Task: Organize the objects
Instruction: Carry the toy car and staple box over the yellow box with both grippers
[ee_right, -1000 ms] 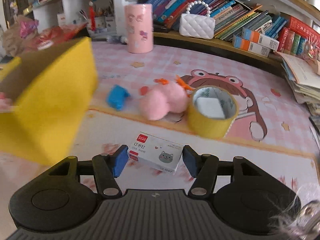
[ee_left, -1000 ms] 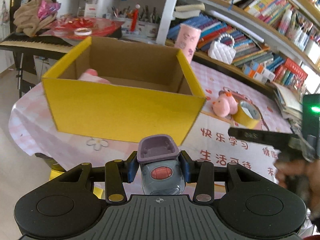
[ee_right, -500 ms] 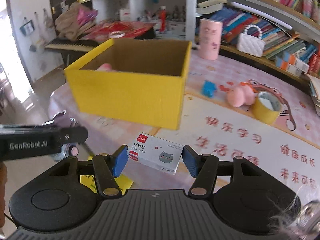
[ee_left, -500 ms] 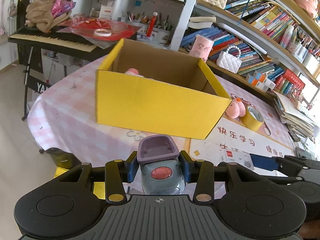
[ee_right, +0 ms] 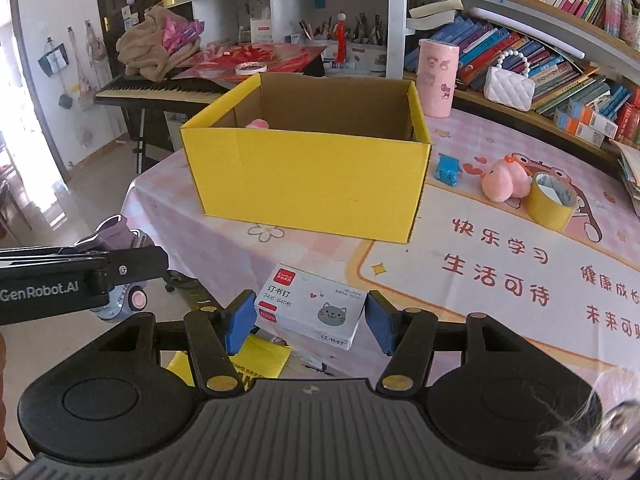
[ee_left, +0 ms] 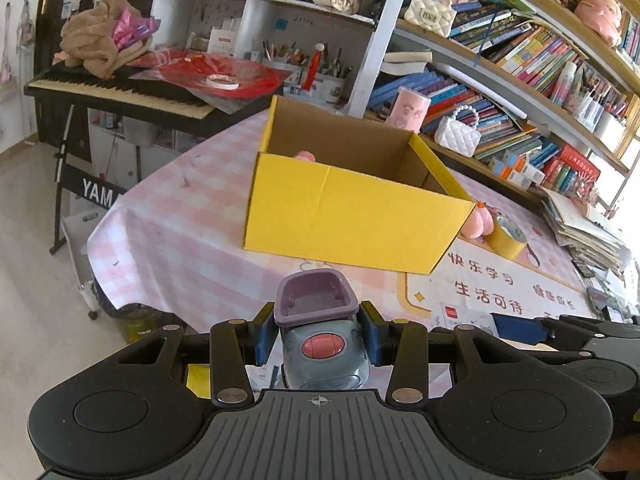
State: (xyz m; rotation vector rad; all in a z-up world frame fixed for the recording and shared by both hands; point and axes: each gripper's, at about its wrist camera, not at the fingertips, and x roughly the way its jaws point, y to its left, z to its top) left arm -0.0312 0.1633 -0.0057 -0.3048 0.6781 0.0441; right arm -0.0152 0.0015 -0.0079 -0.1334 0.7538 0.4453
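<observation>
Both hands hang off the near edge of the pink checked tablecloth (ee_right: 500,280), loaded. The left gripper (ee_left: 319,332) pinches a small grey toy car with a purple tub (ee_left: 320,320); the right gripper (ee_right: 310,320) clamps a white cardboard staple box (ee_right: 316,308). The open yellow cardboard box (ee_right: 308,176) stands mid-table, a pink thing already inside. Best lift each load clear above the near wall before releasing. Beyond the box's right side lie a blue wrapper (ee_right: 447,168), pink plush toy (ee_right: 502,184) and yellow tape roll (ee_right: 550,200).

Cardboard box (ee_right: 308,176) is set on desk (ee_right: 500,292); plush toy (ee_right: 502,180) and tape roll (ee_right: 550,204) are placed right of it, pink cup (ee_right: 438,76) behind.
</observation>
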